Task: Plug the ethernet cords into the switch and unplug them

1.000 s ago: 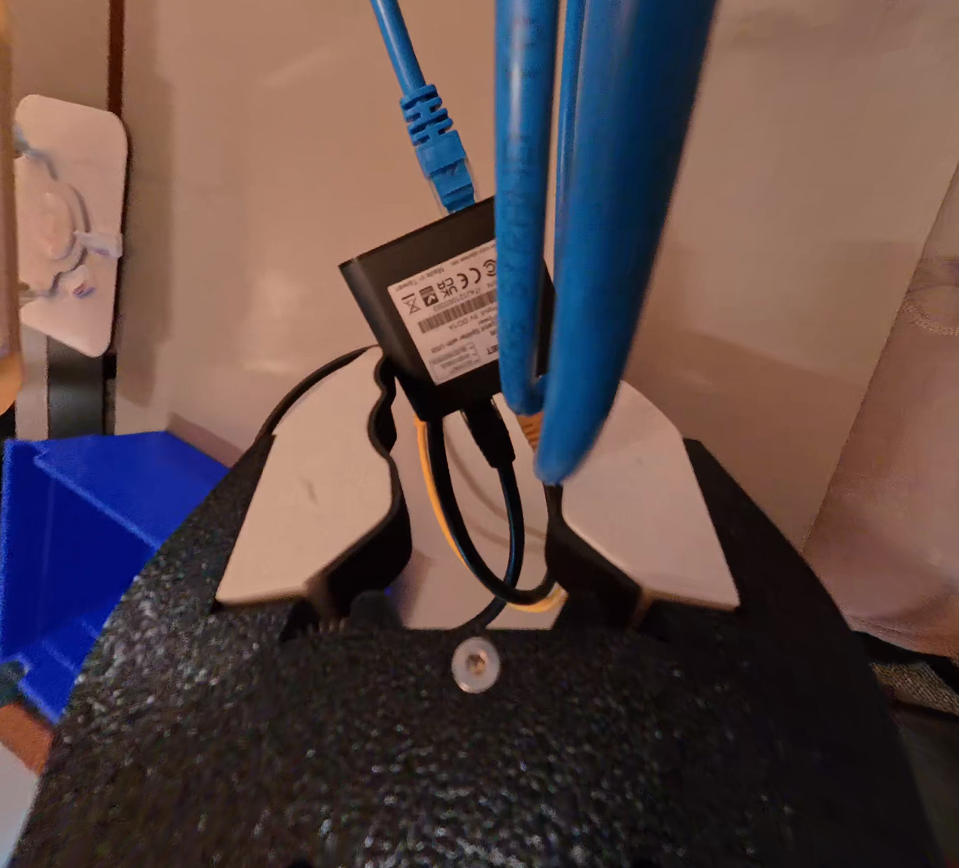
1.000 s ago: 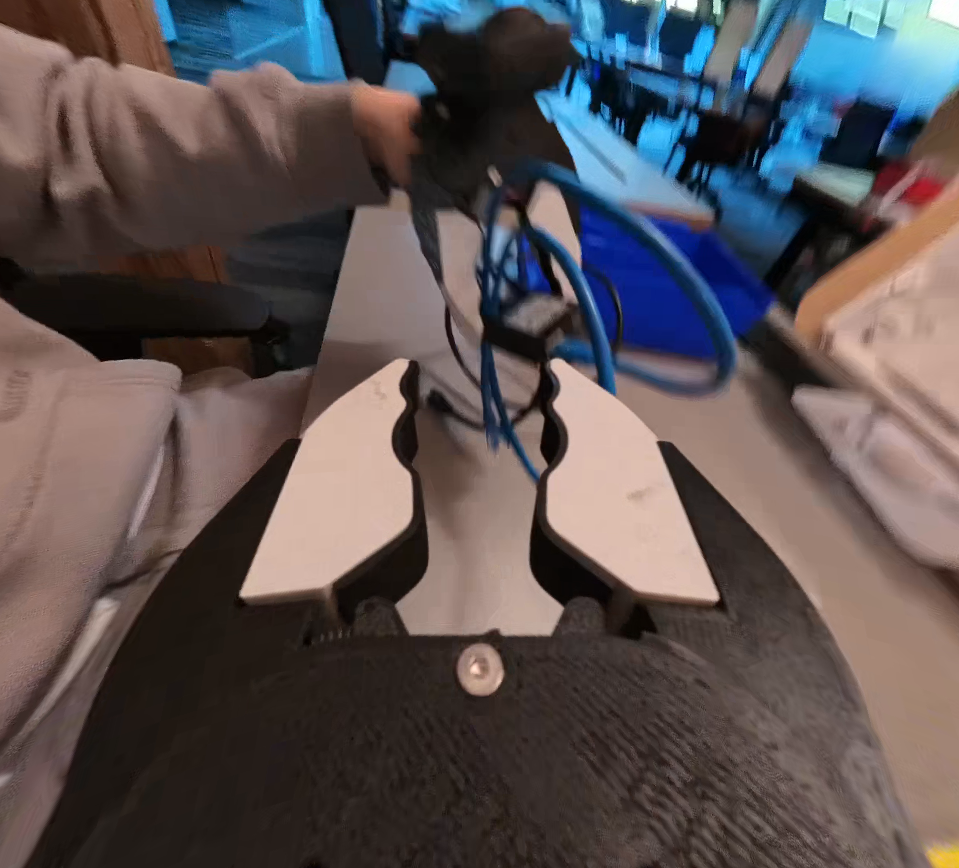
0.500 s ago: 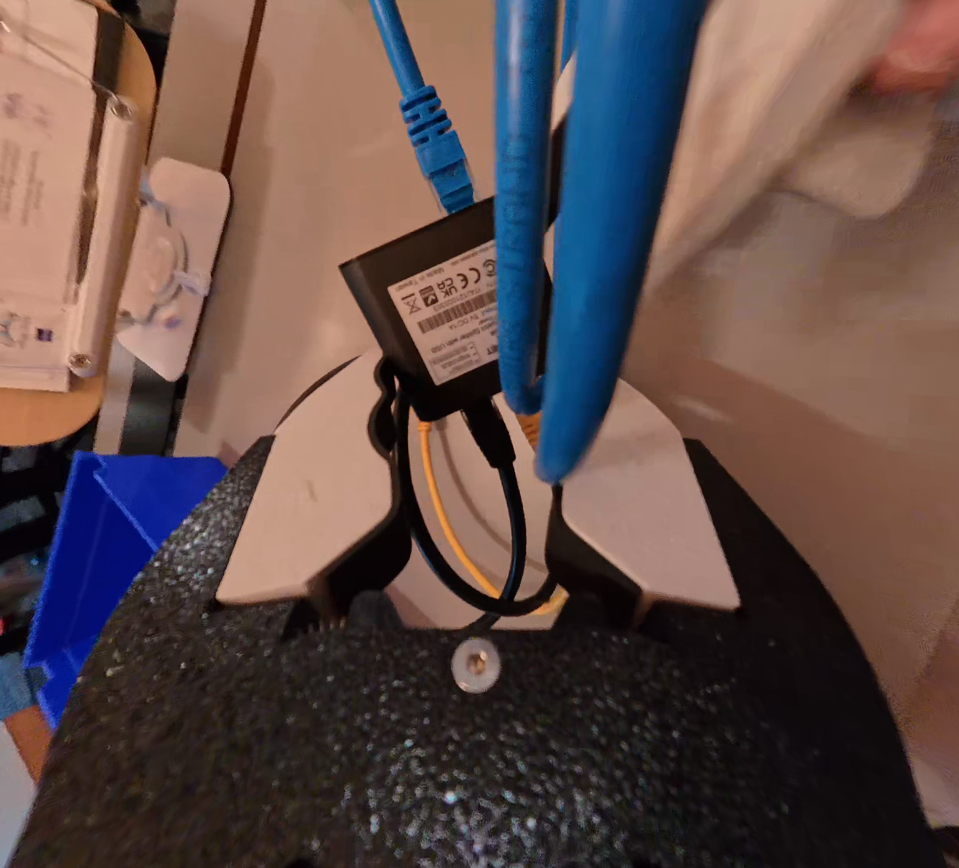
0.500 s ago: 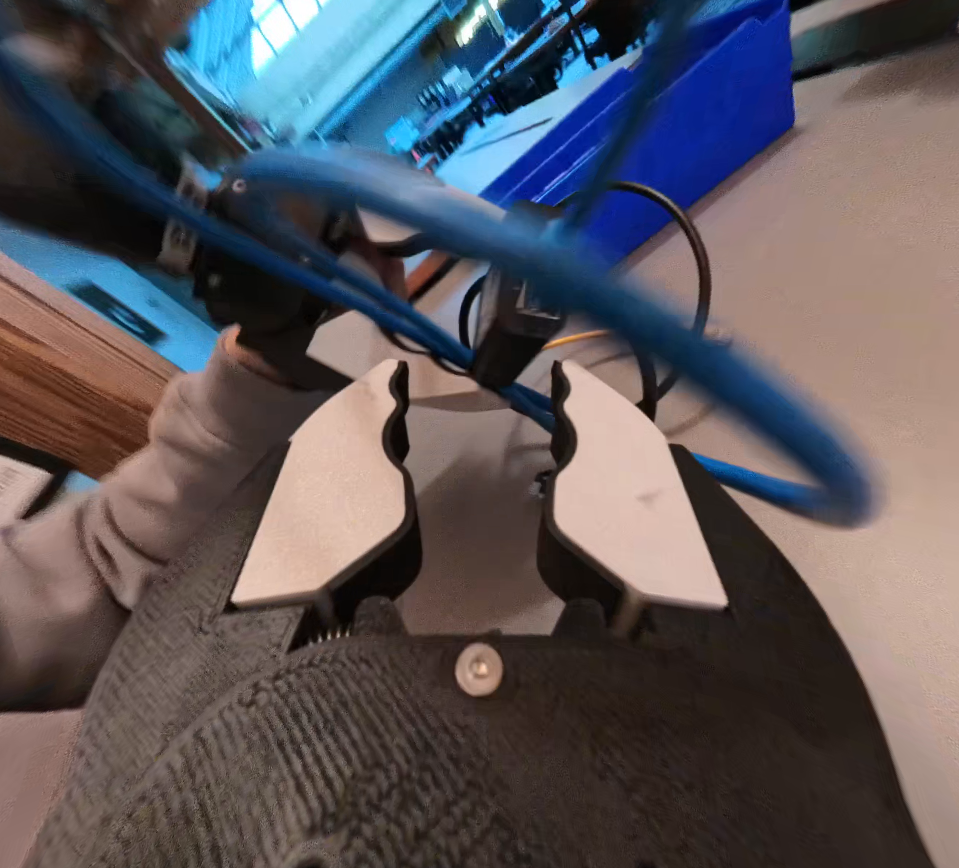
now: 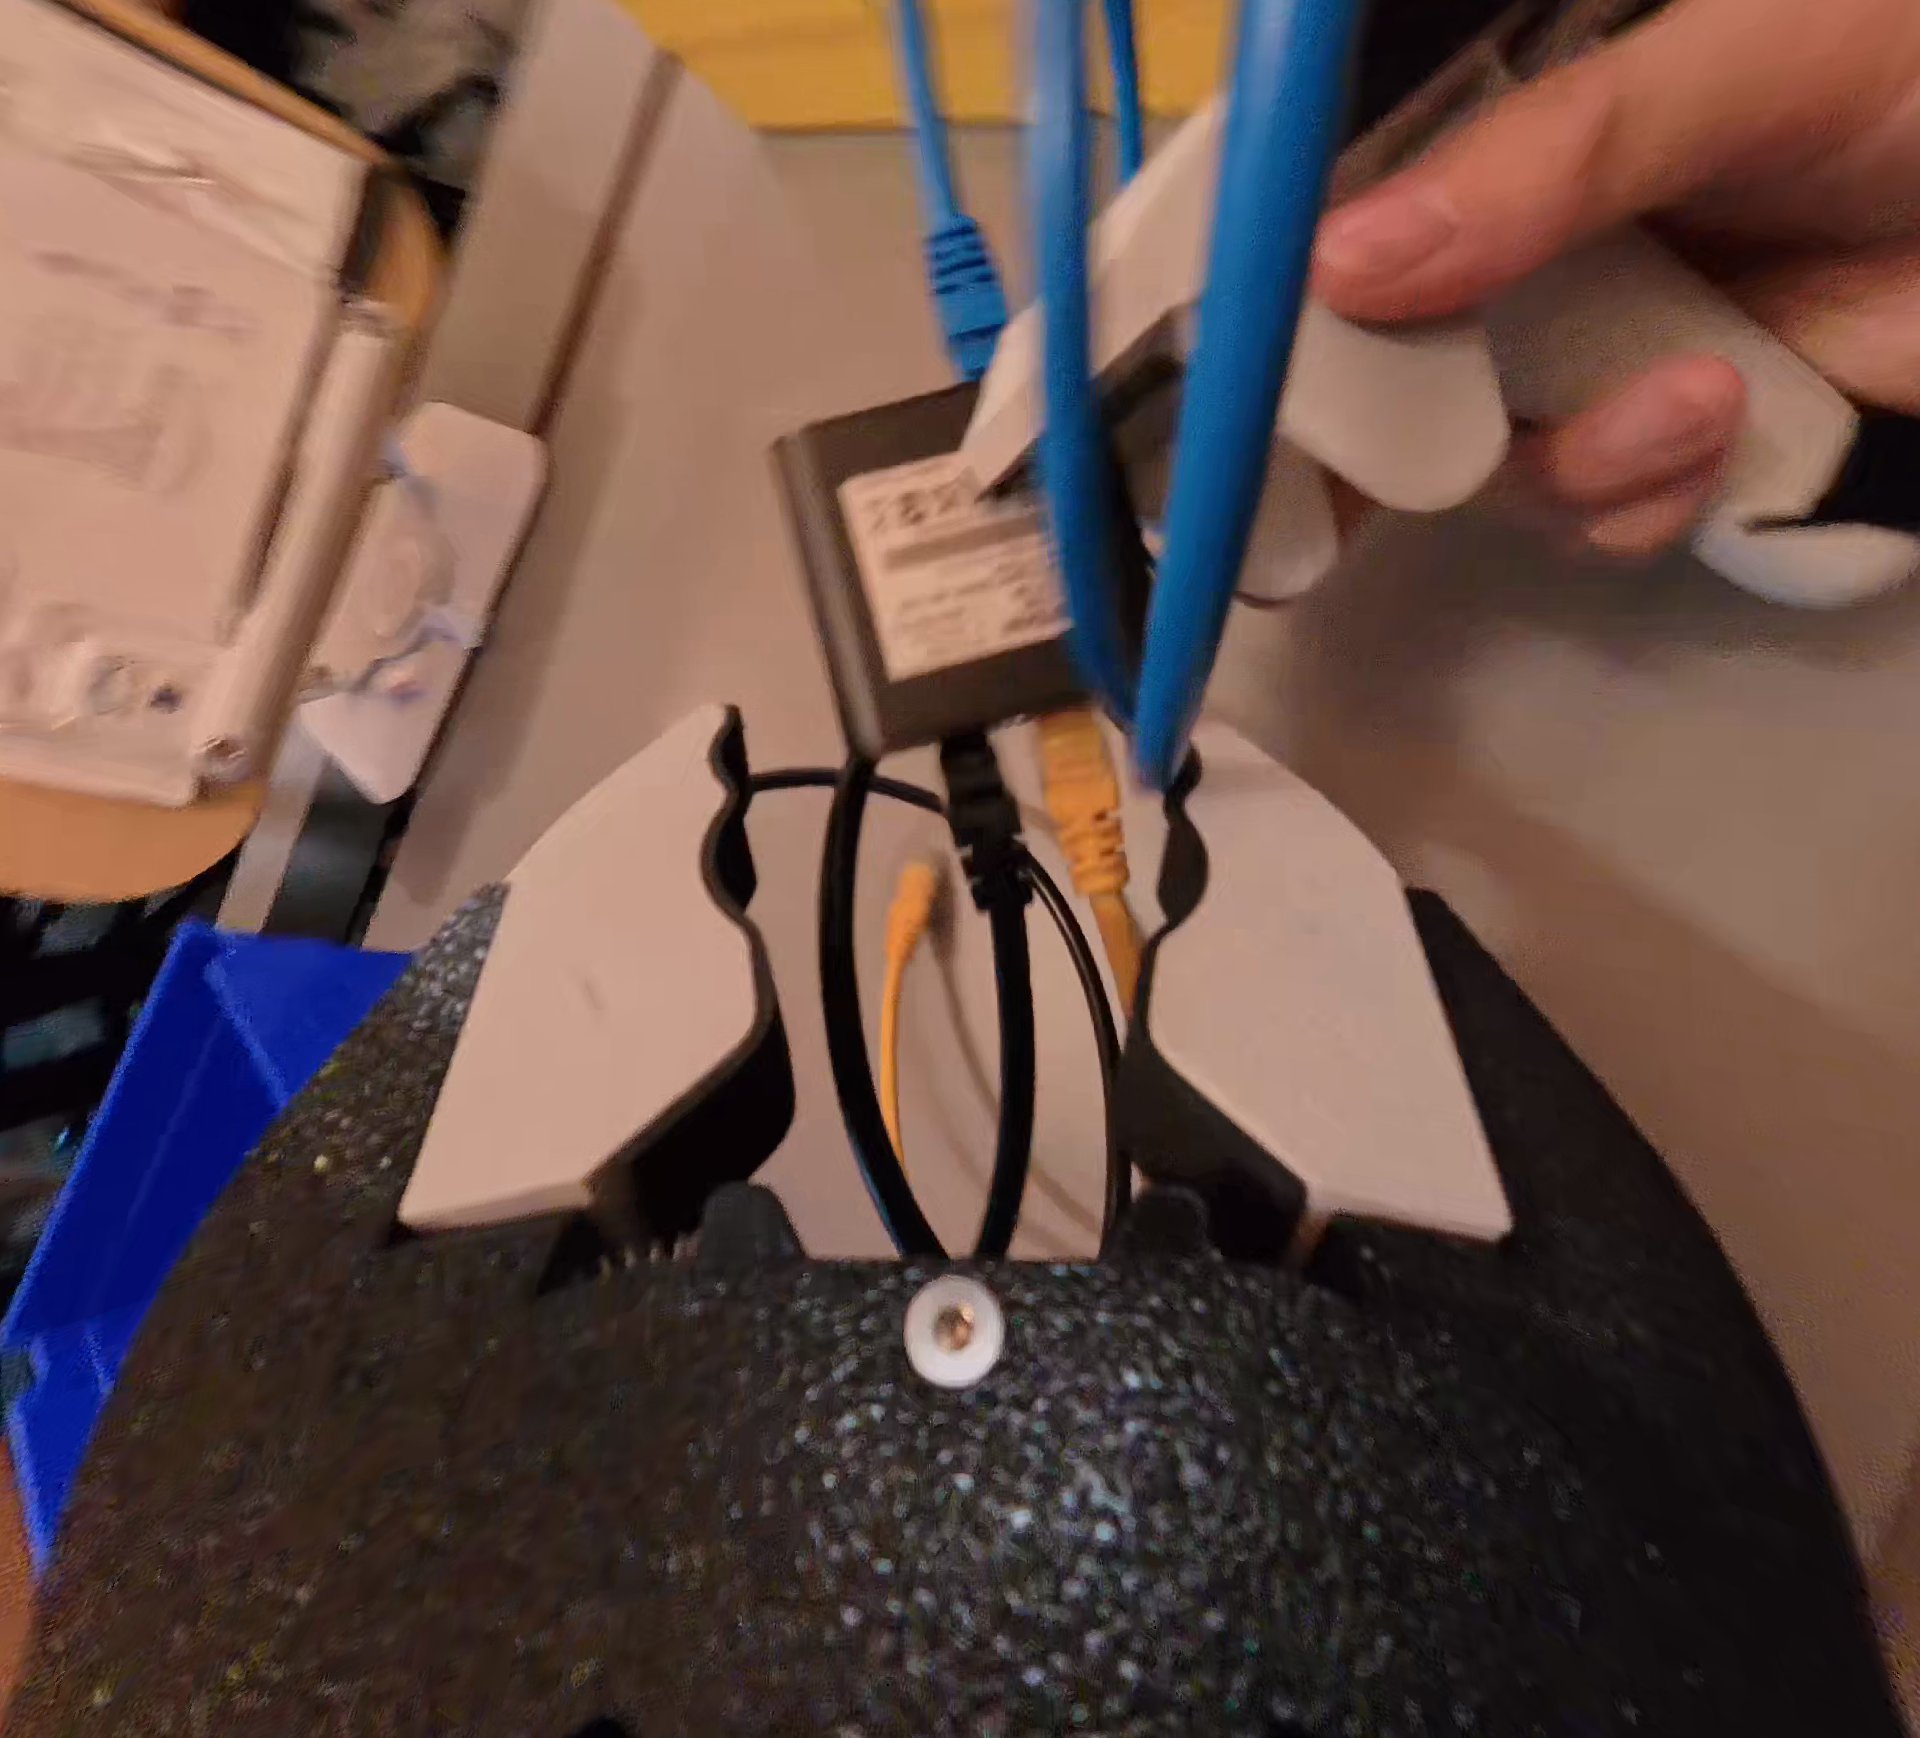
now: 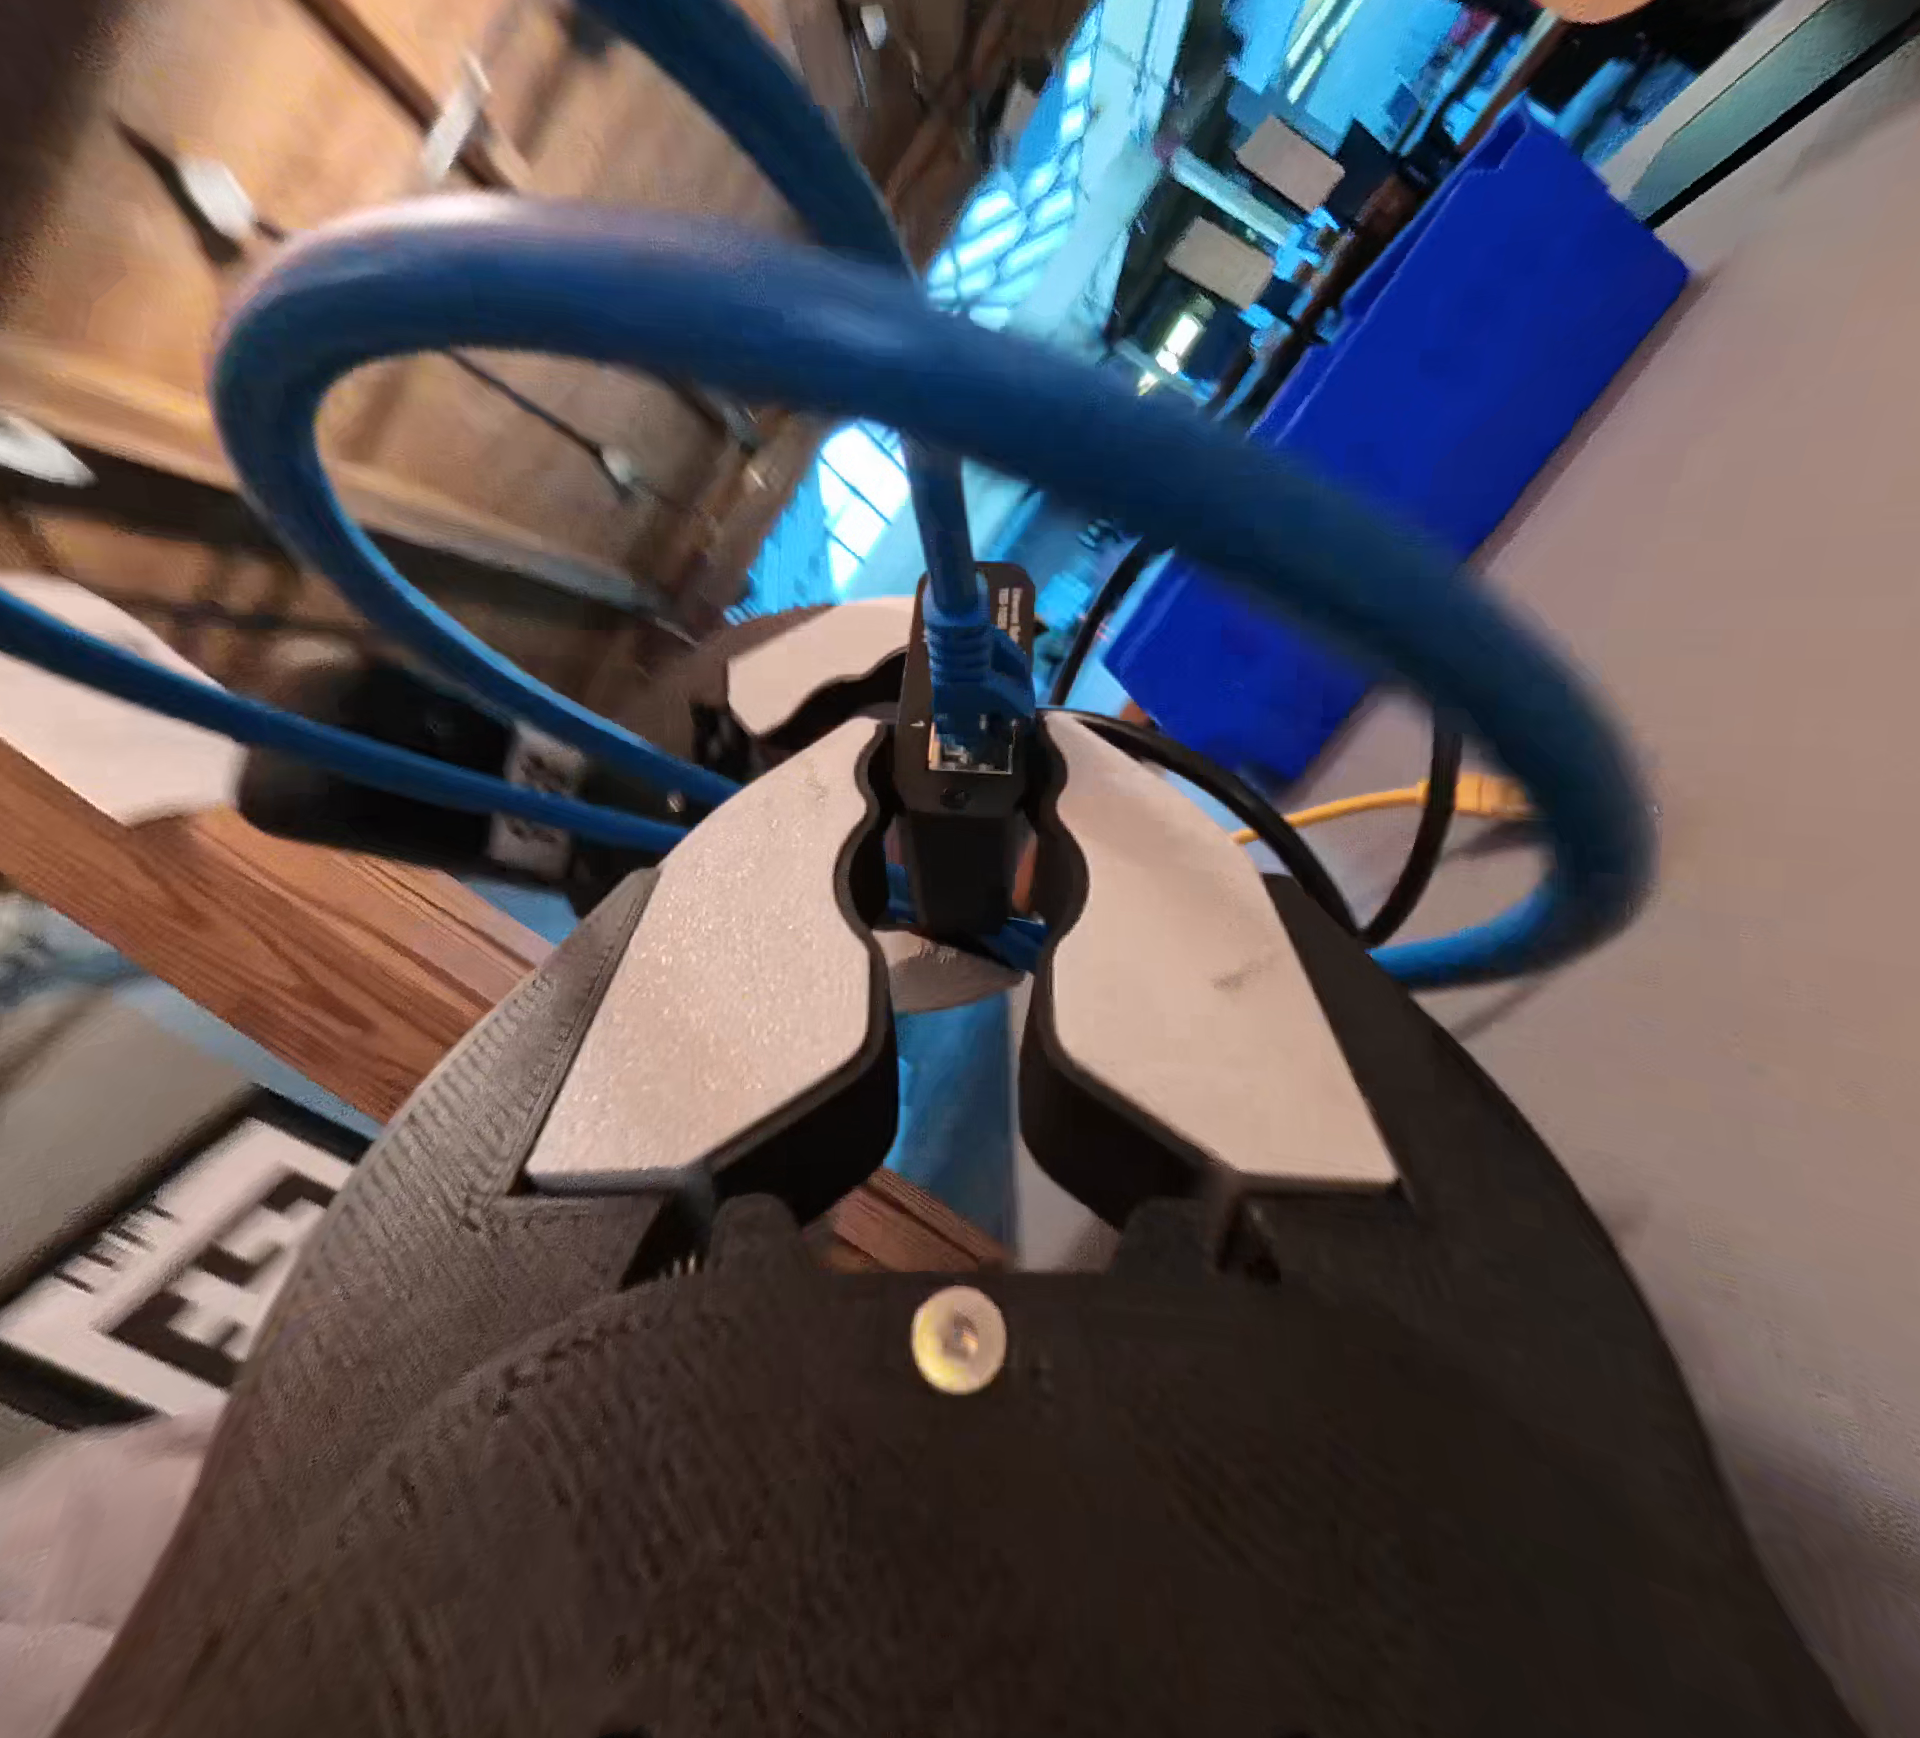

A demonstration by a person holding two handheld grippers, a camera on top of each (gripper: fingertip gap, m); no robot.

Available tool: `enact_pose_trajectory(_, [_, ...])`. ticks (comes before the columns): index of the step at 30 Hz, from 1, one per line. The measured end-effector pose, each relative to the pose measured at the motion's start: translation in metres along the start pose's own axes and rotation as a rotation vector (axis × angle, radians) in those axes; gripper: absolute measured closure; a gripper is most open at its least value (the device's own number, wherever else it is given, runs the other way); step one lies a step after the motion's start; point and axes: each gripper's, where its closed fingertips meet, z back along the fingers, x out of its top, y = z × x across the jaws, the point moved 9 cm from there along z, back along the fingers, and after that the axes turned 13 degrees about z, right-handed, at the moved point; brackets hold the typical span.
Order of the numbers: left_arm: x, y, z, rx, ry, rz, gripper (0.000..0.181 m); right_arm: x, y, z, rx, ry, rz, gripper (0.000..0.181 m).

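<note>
The right gripper's [image 6: 954,815] grey fingers pinched the small black plastic switch [image 6: 961,815] with its white printed label [image 5: 961,571], while the left gripper [image 5: 951,821] gaped empty.

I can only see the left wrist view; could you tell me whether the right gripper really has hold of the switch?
Observer: Yes. In the right wrist view the right gripper is shut on the switch, with one finger on each side of it.
Operator: Thank you. Is there a free port on the end where the blue plug goes in?
Observer: Yes. One empty port faces the camera, right next to the blue plug.
</note>
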Motion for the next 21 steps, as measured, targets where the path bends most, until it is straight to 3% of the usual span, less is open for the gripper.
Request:
enact_pose_trajectory(1, [-0.001, 0.001, 0.003, 0.050, -0.053, 0.046, 0.102, 0.002, -0.003, 0.003, 0.014, -0.051, -0.064, 0.158])
enact_pose_trajectory(6, [-0.004, -0.016, 0.030, 0.161, -0.329, 0.227, 0.085, 0.008, -0.009, 0.012, 0.041, -0.202, -0.241, 0.158])
enact_pose_trajectory(10, [-0.005, -0.014, 0.061, 0.346, -0.421, 0.240, 0.098, 0.011, -0.008, 0.013, 0.062, -0.229, -0.277, 0.158])
enact_pose_trajectory(12, [0.002, -0.013, 0.074, 0.327, -0.472, 0.288, 0.102, 0.011, -0.006, 0.012, 0.099, -0.239, -0.299, 0.158])
enact_pose_trajectory(17, [0.009, -0.026, 0.046, 0.263, -0.347, 0.163, 0.099, 0.001, 0.003, 0.001, 0.099, -0.201, -0.304, 0.158])
enact_pose_trajectory(21, [0.003, -0.024, 0.029, 0.251, -0.375, 0.152, 0.110, -0.002, 0.011, -0.003, 0.112, -0.180, -0.301, 0.158])
